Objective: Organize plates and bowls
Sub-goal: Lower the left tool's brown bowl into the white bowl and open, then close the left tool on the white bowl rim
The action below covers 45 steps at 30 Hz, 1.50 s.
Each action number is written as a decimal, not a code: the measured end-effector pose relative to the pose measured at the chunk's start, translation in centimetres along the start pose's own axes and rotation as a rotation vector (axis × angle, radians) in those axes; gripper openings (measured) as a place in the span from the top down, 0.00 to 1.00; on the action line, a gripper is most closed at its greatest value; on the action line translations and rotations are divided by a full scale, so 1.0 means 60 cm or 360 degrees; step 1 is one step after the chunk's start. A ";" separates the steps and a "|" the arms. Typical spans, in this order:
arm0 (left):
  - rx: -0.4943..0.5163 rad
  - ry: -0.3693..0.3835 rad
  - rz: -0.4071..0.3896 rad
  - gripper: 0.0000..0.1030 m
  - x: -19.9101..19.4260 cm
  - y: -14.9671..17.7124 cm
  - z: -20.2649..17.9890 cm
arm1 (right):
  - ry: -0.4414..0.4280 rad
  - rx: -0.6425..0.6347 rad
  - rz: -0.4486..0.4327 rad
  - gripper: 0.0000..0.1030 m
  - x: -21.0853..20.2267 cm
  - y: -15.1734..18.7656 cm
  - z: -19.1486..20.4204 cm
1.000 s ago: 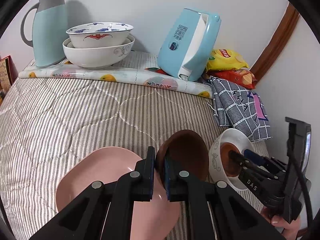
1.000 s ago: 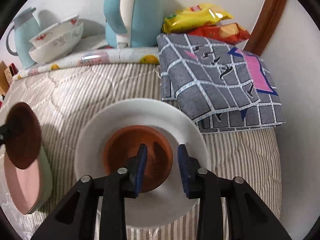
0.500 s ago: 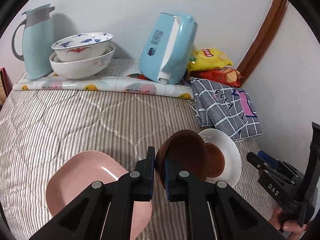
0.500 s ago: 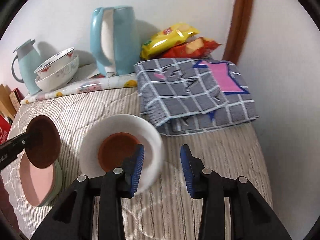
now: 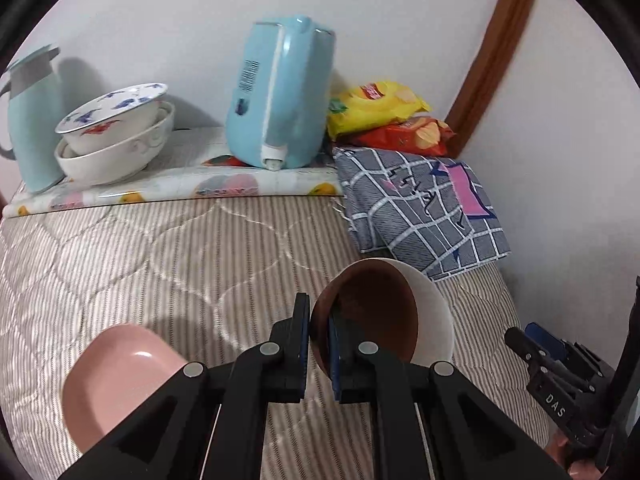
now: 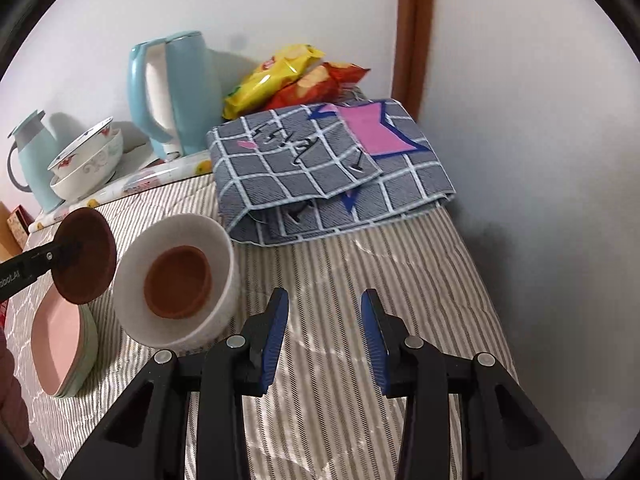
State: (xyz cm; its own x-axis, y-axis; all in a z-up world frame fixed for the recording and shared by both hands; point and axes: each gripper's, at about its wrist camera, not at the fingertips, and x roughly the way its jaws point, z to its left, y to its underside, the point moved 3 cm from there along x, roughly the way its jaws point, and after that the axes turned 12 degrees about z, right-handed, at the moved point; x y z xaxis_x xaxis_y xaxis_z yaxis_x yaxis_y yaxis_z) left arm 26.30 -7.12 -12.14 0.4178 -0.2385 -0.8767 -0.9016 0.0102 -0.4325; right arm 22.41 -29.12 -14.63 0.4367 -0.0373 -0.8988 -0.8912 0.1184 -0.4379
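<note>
My left gripper [image 5: 319, 322] is shut on the rim of a small brown bowl [image 5: 368, 312], held in the air just left of a white bowl [image 6: 176, 280]. The held bowl also shows in the right wrist view [image 6: 86, 256]. The white bowl sits on the striped quilt with another brown bowl [image 6: 178, 282] inside it. A stack of pink plates [image 6: 60, 340] lies to its left, also in the left wrist view [image 5: 116, 368]. My right gripper [image 6: 324, 320] is open and empty, low over the quilt to the right of the white bowl.
Two stacked patterned white bowls [image 5: 116, 132] stand at the back left beside a light blue jug [image 5: 30, 116]. A blue kettle [image 5: 280, 96], snack bags [image 5: 384, 120] and a folded checked cloth [image 5: 420, 204] lie at the back right. A wall runs along the right.
My right gripper has let go inside the white bowl, pulled back to the right and opened wide. My left gripper has carried the brown bowl right, next to the white bowl.
</note>
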 end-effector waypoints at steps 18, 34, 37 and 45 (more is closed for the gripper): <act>0.0064 0.0031 0.0164 0.91 0.085 -0.016 -0.043 | 0.0014 0.0107 0.0043 0.63 0.041 -0.005 -0.059; 0.0024 0.0146 0.0268 0.90 0.114 -0.007 -0.044 | 0.0018 0.0102 0.0075 0.63 0.052 -0.003 -0.058; 0.0027 0.0140 0.0272 0.90 0.114 -0.007 -0.047 | 0.0018 0.0100 0.0077 0.63 0.051 -0.002 -0.057; 0.0037 0.0152 0.0286 0.87 0.104 -0.004 -0.045 | 0.0012 0.0084 0.0071 0.63 0.044 -0.001 -0.049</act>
State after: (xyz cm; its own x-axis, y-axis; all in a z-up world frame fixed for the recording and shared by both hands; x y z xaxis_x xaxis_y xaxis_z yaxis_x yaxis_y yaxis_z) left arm 28.85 -11.22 -16.94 0.2372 -0.3219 -0.9166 -0.9573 0.0830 -0.2769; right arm 23.26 -32.13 -17.05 0.3958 -0.0381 -0.9175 -0.9019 0.1722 -0.3962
